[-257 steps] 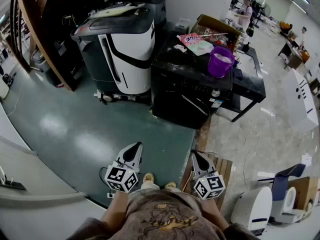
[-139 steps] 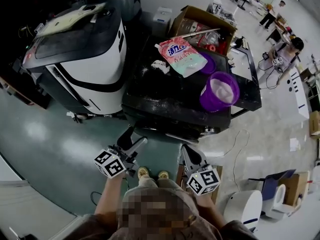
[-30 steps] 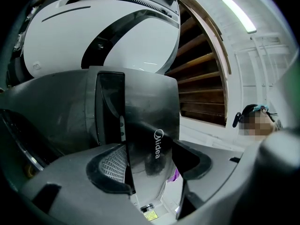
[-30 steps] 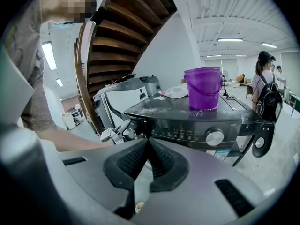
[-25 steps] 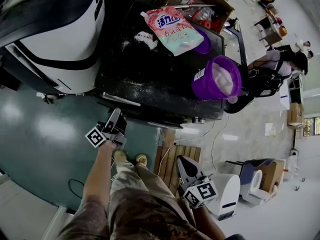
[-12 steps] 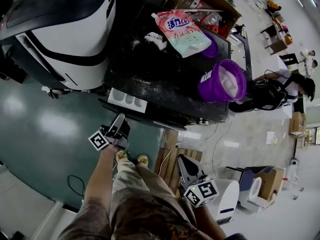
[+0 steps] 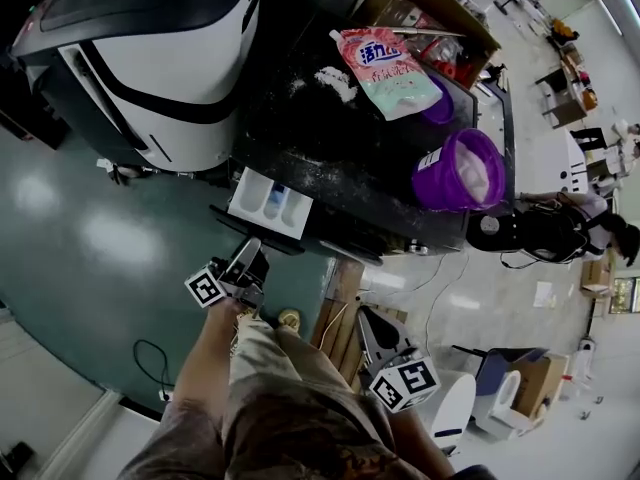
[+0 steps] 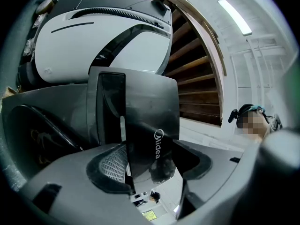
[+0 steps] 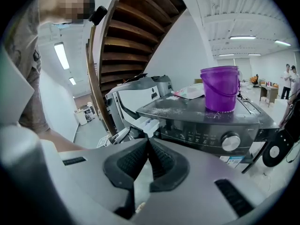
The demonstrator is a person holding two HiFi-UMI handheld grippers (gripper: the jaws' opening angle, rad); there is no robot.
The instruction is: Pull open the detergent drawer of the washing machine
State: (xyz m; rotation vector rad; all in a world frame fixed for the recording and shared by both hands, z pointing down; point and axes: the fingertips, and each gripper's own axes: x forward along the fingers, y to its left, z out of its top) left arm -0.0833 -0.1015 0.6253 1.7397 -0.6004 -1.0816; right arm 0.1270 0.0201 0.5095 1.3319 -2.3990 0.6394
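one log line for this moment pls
left gripper: shut on detergent drawer front | drawer: partly out of washing machine, compartments showing | right gripper: shut, empty, clear of machine

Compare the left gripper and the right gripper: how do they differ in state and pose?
On the left gripper the fingers stand wide, clamped on the front of the detergent drawer; on the right gripper they are together and empty. The left gripper reaches the washing machine; the right gripper hangs back by the person's leg, touching nothing. Both carry a marker cube.
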